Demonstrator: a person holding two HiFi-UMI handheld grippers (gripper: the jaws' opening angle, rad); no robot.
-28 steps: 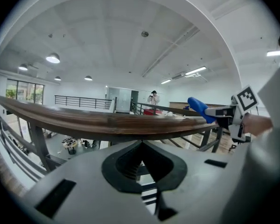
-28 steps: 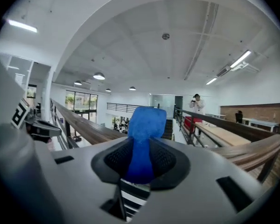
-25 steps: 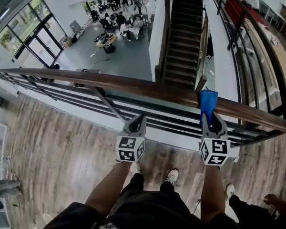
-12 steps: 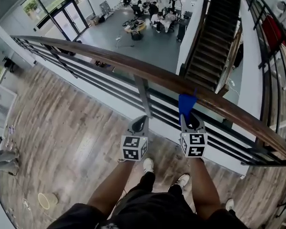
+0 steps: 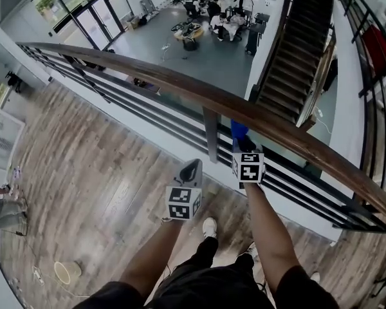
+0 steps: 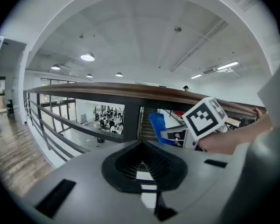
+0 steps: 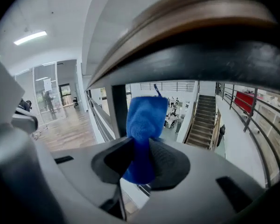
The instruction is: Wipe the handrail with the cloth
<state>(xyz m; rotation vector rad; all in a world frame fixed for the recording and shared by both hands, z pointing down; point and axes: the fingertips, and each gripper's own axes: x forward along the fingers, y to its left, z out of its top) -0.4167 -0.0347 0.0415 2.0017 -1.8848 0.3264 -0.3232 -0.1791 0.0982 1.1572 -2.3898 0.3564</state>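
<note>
Over on the left, the left gripper (image 5: pixel 191 168) hangs short of the railing, jaws pressed together with nothing between them, a spectator at this point. Across to the dark metal post (image 5: pixel 211 134), flat-sided and matte. Just right of it, the right gripper (image 5: pixel 240 147) is clamped on the cloth (image 7: pixel 146 120), a fuzzy blue fold standing up out of the jaws. It sits low against the handrail (image 5: pixel 148 77), at the near lower edge rather than on top. Whether it actually touches, I can't say. That rail is smooth, rounded brown wood with a soft sheen, over a dark metal underside. My read: the wiping step is in hand. Next, the cloth wants pressing onto the wood and sliding along it, minding that post.
</note>
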